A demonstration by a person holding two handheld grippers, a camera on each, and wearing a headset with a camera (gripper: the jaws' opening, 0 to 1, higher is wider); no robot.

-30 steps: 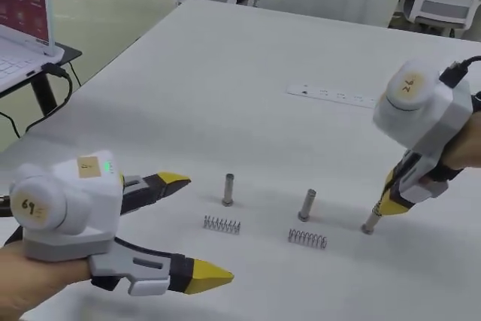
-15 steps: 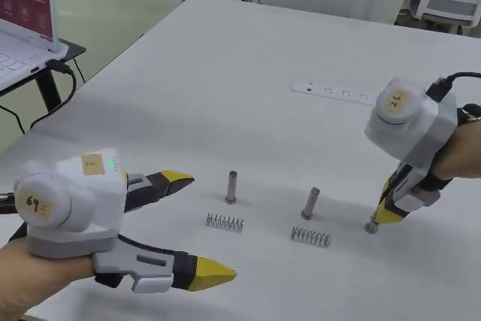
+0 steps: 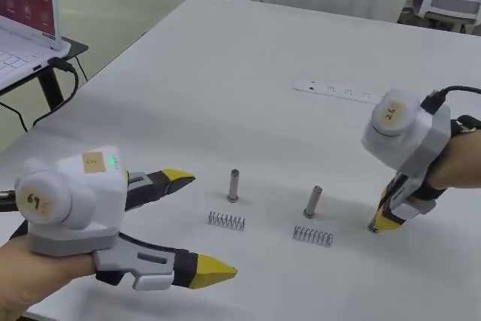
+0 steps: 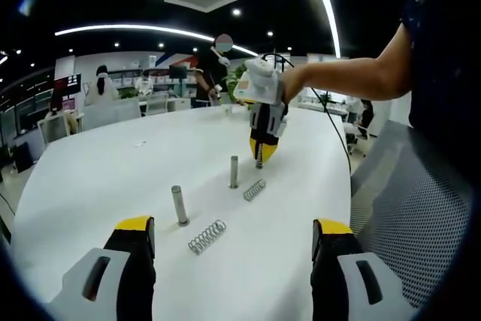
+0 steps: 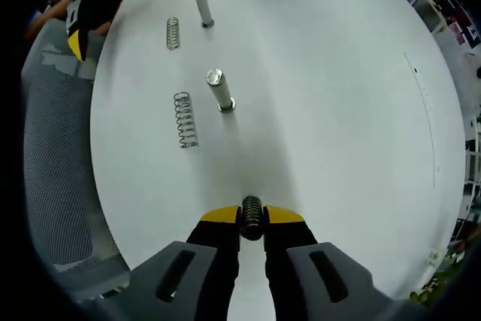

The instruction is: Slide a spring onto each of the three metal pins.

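two springs lie flat, a third sits in the right claw

head view: the white left gripper with yellow-tipped black jaws [image 3: 199,223], marked "69", is spread wide with nothing between its tips. it hovers over the near edge of the plain white table [image 3: 225,73]. two short grey metal pins stand upright, the left pin [image 3: 234,185] and the middle pin [image 3: 313,201]. just in front of each lies a loose silver coil spring, the left spring [image 3: 226,221] and the middle spring [image 3: 313,236], long axes running left to right. the white right gripper [image 3: 383,219] points steeply down, tips at the tabletop; its label's digits are unclear. a white power strip [image 3: 342,93] lies farther back.

left gripper view: both pins stand upright, and both springs lie flat just beside them. beyond is an open office with ceiling lights.

right gripper view: the jaws are pinched on a third coiled spring [image 5: 253,212] seen end-on, its axis pointing at the table.
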